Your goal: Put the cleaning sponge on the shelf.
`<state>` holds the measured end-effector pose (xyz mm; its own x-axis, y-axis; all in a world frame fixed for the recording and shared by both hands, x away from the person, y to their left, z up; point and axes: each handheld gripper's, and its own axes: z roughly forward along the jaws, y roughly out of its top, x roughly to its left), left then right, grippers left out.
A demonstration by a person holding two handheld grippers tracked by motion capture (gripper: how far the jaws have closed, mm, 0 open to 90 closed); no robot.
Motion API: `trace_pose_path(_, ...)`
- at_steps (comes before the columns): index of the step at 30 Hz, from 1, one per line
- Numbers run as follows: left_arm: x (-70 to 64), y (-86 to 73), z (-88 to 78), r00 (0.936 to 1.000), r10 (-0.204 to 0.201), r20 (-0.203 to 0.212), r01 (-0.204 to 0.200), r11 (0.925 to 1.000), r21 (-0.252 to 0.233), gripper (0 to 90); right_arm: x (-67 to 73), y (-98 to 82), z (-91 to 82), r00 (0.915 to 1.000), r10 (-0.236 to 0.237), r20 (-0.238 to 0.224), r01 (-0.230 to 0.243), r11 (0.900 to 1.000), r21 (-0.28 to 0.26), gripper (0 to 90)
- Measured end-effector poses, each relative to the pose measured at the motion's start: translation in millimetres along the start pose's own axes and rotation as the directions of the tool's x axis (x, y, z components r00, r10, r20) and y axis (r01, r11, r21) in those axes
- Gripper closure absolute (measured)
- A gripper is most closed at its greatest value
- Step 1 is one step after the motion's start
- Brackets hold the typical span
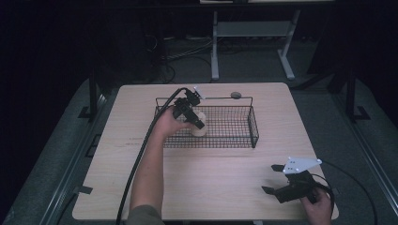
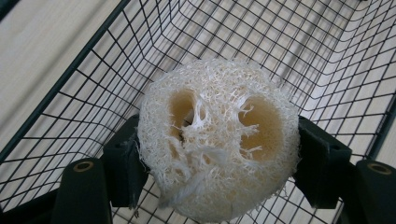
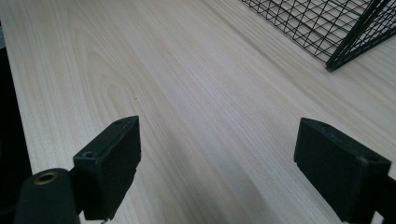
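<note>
1. Fingers (image 2: 123, 170) of the left gripper (image 2: 217, 163) clamp a loofah sponge (image 2: 217, 140) inside the wire basket (image 1: 253, 127), at its left end.
2. Right gripper (image 1: 274, 179) rests near the table (image 1: 225, 187) edge, jaws apart and empty.
3. Release seems all that remains; the basket appears otherwise empty, though its mesh hides little detail.

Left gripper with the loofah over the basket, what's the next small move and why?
Probably open the left gripper and let the loofah drop. Its jaws clamp the loofah's sides, and it already sits inside the wire basket, just above the mesh floor. The right gripper rests open on the table.
</note>
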<state>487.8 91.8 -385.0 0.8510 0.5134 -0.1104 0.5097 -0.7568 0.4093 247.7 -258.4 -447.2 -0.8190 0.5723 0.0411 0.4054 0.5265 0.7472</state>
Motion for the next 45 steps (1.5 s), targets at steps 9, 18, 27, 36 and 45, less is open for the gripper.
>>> trace_pose_path(9,0.9,0.1,7.7,1.0,-0.002,0.005,0.001,0.9998,0.021,28.5,-0.7,0.0,-0.2,1.0,-0.004,0.002,0.004,1.0,-0.004,14.2)
trace_pose_path(18,2.0,0.1,13.1,1.0,-0.003,-0.004,0.003,0.9993,0.037,27.7,-0.3,0.0,-0.9,1.0,0.003,0.001,-0.003,1.0,-0.004,14.2)
trace_pose_path(27,1.3,-0.5,12.6,0.9999,-0.01,-0.008,0.01,0.9991,0.042,25.3,-0.3,0.0,-0.5,1.0,0.001,0.0,-0.001,1.0,-0.003,14.2)
trace_pose_path(36,-1.5,-0.2,3.6,0.9999,0.012,-0.012,-0.012,0.9991,0.041,23.6,0.4,0.8,0.2,1.0,-0.002,-0.002,0.002,1.0,-0.001,14.2)
trace_pose_path(45,-4.9,-0.4,-8.1,0.9997,0.0,-0.023,0.001,0.9999,0.017,21.6,1.9,1.8,1.1,1.0,-0.002,-0.005,0.002,1.0,0.002,14.2)
